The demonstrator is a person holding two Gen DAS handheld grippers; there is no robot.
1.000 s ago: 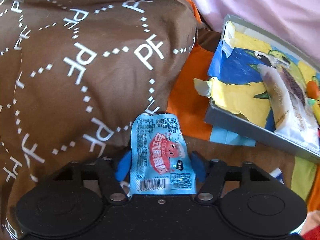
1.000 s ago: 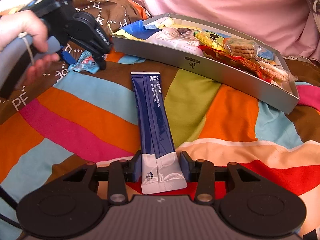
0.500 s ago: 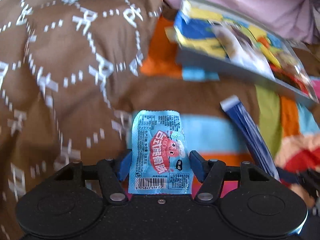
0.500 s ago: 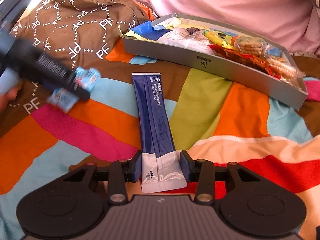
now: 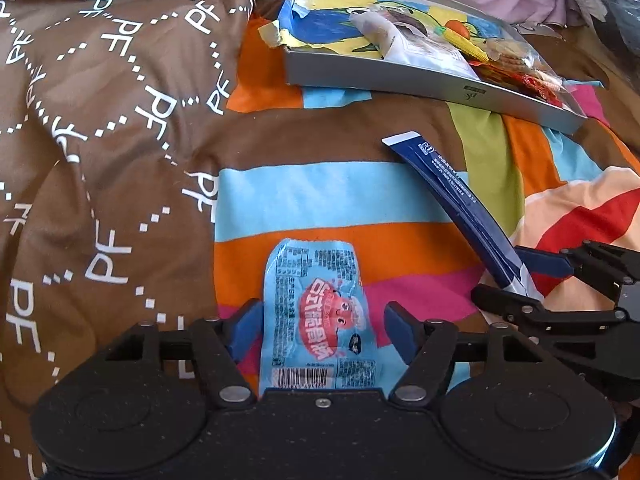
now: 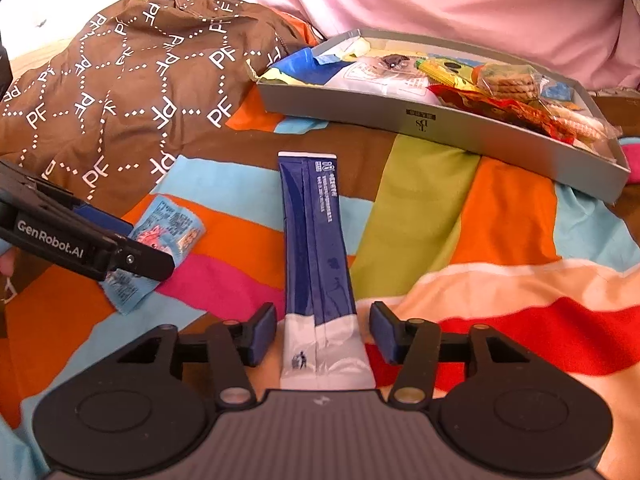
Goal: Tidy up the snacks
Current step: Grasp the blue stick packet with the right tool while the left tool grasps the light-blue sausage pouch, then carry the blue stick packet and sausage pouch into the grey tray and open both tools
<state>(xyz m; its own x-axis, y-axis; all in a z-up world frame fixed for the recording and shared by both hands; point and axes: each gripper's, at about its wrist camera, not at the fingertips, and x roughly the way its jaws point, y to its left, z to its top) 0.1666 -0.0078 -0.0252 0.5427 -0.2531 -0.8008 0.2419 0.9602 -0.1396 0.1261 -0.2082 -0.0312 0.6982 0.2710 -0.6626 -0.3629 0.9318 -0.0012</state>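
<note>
A light-blue snack packet (image 5: 316,316) with a red cartoon print lies flat on the striped blanket between the fingers of my left gripper (image 5: 322,330). The jaws stand slightly apart, with a thin gap at the right pad. In the right wrist view the same packet (image 6: 168,232) sits under the left gripper (image 6: 120,240). A long dark-blue stick pack (image 6: 316,248) lies on the blanket with its white end between the fingers of my right gripper (image 6: 324,334), open, blanket showing beside it. The stick pack (image 5: 452,196) and right gripper (image 5: 524,280) also show in the left wrist view.
A grey tray (image 6: 440,120) at the back right holds several snacks, including biscuits and red wrappers; the tray (image 5: 400,80) also shows in the left wrist view. A rumpled brown cloth (image 6: 132,80) with white letters is piled at the back left. Pink fabric lies behind the tray.
My left gripper carried the blue packet from beside the brown cloth down onto the striped blanket, next to the right gripper. Both grippers' fingers have spread a little.
</note>
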